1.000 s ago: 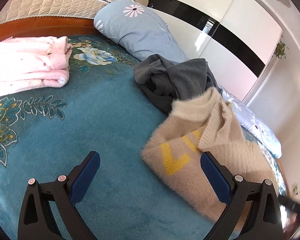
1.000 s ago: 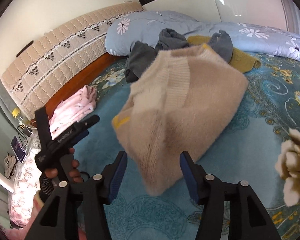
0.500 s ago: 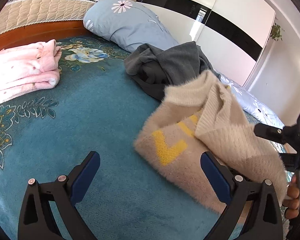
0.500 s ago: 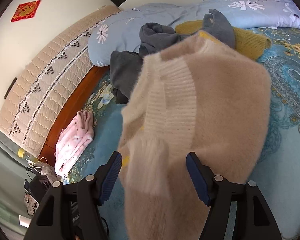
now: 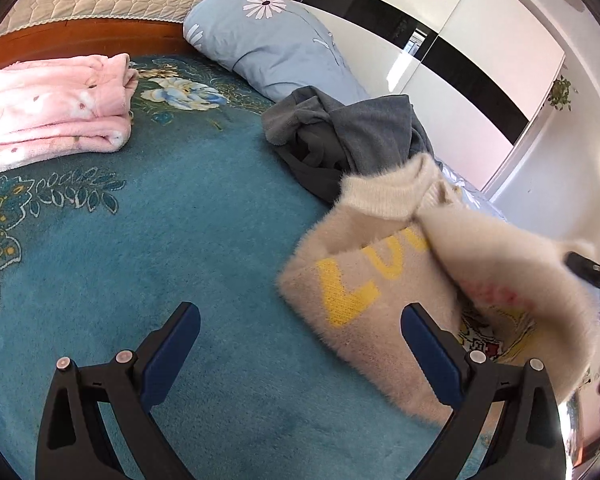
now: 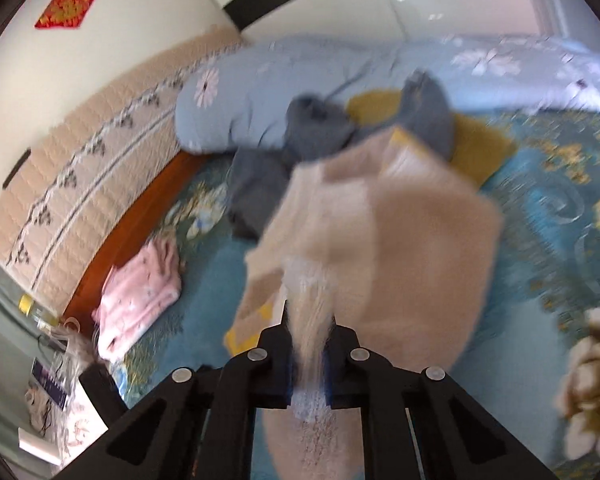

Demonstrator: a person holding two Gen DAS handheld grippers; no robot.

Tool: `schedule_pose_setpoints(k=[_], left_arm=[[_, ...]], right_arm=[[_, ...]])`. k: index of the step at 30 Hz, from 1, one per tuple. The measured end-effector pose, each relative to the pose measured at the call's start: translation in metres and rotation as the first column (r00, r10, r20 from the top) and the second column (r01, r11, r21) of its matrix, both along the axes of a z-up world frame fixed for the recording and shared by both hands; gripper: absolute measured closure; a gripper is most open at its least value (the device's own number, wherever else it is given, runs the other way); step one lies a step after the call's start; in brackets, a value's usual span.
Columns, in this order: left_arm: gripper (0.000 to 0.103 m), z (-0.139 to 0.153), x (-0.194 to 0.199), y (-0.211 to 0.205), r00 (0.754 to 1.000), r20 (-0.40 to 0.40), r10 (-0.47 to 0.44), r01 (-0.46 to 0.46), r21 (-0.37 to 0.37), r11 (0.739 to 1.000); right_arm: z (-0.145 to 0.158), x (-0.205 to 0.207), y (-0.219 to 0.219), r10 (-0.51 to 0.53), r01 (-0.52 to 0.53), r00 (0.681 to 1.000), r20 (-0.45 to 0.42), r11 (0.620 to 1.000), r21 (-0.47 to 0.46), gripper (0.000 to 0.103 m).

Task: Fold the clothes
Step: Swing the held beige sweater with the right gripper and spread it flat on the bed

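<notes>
Jaws of right gripper pinch the fuzzy beige sweater.

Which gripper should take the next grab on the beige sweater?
Left. The left gripper is open over the blanket with the beige sweater beside it; the right gripper has just closed on that sweater's edge.

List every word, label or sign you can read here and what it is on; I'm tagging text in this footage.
"LO", yellow letters, the rest hidden by a fold: on the cream sweater.
Red print inside the sweater's lifted flap: too blurred to read.
Red wall hanging, gold pattern: too small to read.
</notes>
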State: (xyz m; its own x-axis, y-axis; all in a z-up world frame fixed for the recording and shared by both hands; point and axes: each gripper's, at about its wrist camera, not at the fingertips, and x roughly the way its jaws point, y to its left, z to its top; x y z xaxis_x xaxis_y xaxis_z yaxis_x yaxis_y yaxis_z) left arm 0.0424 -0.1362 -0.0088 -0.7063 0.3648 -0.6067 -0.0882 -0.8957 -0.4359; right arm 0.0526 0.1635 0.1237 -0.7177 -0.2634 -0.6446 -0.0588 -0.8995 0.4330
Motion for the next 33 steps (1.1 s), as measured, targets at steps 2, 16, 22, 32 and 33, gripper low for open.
schedule_pose_setpoints(k=[2, 16, 22, 32, 33], left_arm=[[0.003, 0.000, 0.000, 0.000, 1.000, -0.001, -0.002, 0.002, -0.001, 1.000], [0.003, 0.001, 0.004, 0.004, 1.000, -0.001, -0.015, 0.015, -0.022, 1.000], [0.003, 0.000, 0.005, 0.001, 1.000, 0.002, -0.003, 0.003, -0.021, 1.000], [0.003, 0.005, 0.007, 0.012, 0.999, -0.030, -0.026, 0.024, -0.076, 0.997], [0.003, 0.006, 0.008, 0.015, 0.999, -0.037, -0.034, 0.031, -0.093, 0.995]], right_arm=[[0.008, 0.020, 0.022, -0.062, 0.062, 0.998, -0.011, 0.998, 0.014, 0.092], [-0.080, 0.116, 0.101, -0.278, 0.285, 0.926, 0.256, 0.959, 0.010, 0.089], [-0.071, 0.117, 0.121, -0.341, 0.351, 0.914, 0.219, 0.936, -0.008, 0.079], [-0.046, 0.144, 0.168, -0.500, 0.504, 0.857, 0.126, 0.864, 0.004, 0.053], [-0.040, 0.145, 0.171, -0.514, 0.515, 0.852, 0.105, 0.857, 0.021, 0.052]])
